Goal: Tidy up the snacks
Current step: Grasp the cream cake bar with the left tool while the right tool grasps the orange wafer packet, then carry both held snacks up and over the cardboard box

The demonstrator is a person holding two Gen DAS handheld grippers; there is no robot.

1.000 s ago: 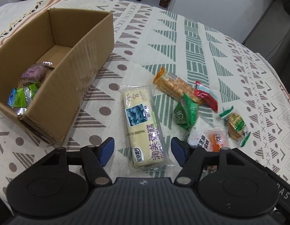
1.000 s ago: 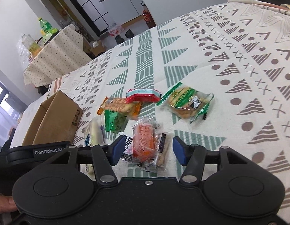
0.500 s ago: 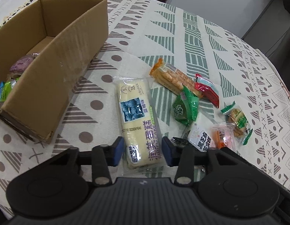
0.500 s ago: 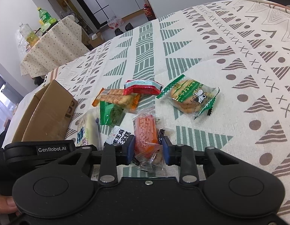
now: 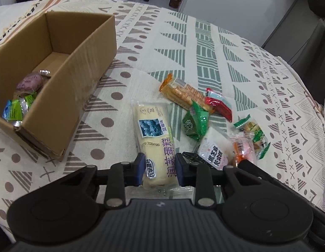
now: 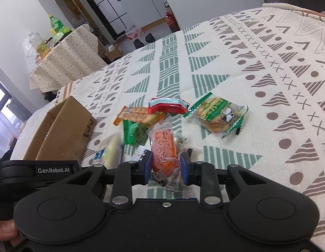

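My left gripper (image 5: 160, 169) is shut on the near end of a long pale-yellow cake pack (image 5: 155, 138); the pack's far end still points across the patterned cloth. To its left stands an open cardboard box (image 5: 78, 79) holding a purple snack (image 5: 29, 83) and green-blue packets (image 5: 14, 110). My right gripper (image 6: 166, 166) is shut on an orange wafer packet (image 6: 164, 149), tilted up off the cloth. Loose on the cloth lie an orange cracker pack (image 5: 183, 93), a red packet (image 5: 220, 105), a green packet (image 5: 195, 122), a white packet (image 5: 213, 150) and a green-edged biscuit pack (image 6: 217, 115).
The box (image 6: 63, 132) sits at the left in the right wrist view, with the left gripper's body (image 6: 36, 170) in front of it. A second covered table (image 6: 63, 63) with bottles stands behind. A thumb (image 6: 4, 231) shows at the lower left. Open cloth (image 6: 278, 84) extends right.
Both grippers have closed from open onto their snacks: the left on the yellow cake pack, the right on the orange wafer packet, which now tilts upward.
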